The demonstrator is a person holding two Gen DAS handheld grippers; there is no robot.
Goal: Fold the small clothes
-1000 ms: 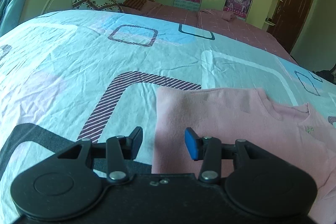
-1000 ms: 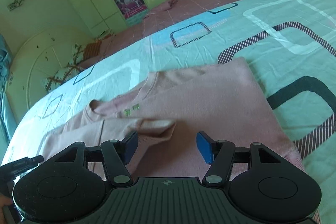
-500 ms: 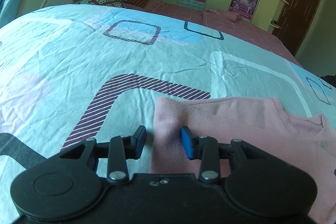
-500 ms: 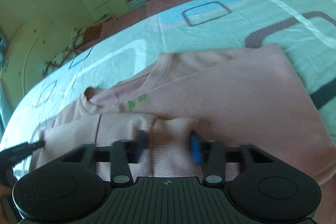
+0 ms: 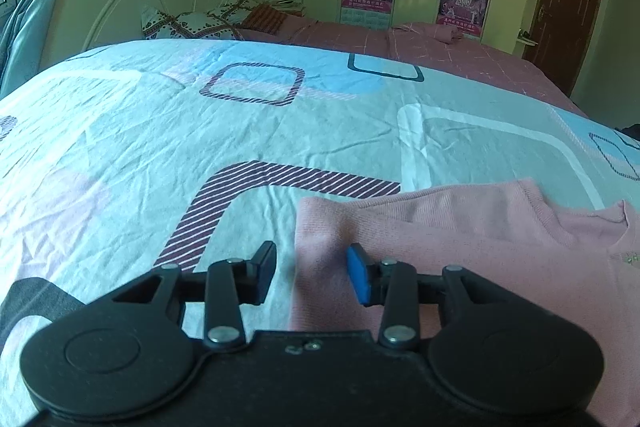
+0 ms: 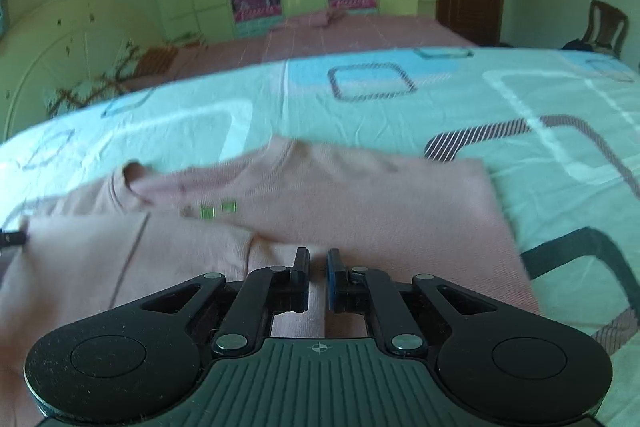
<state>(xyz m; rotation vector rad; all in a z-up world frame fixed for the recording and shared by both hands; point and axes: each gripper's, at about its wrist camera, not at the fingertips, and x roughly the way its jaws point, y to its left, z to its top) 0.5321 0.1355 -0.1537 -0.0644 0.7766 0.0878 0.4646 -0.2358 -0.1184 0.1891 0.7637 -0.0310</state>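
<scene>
Pink knit top [image 5: 460, 227] lying flat on a bed, on a pale blue patterned bedsheet [image 5: 200, 131]. In the left wrist view only its left part shows; the rest runs off the right edge and under the claw body. In the right wrist view the whole picture is motion-blurred, so the small green mark [image 6: 218, 209] below the neckline cannot be read, and the near hem is hidden behind the claw. The top's long axis runs across both views, roughly left to right, with the neckline [image 6: 136, 173] toward the far side of the bed. A folded-in flap of fabric overlies the near left part in the right wrist view.

Left claw [image 5: 312, 269]: fingers apart, straddling the top's left edge, one on the sheet and the blue pad [image 5: 358, 277] over the knit; neither pad is seen pressing the cloth.

Right claw [image 6: 318, 273]: its jaws have just been closing and now stand nearly together, pinching a thin ridge of the pink fabric between them. At the left edge of that view a dark tip [image 6: 12, 238] of the other claw is cut off.
</scene>
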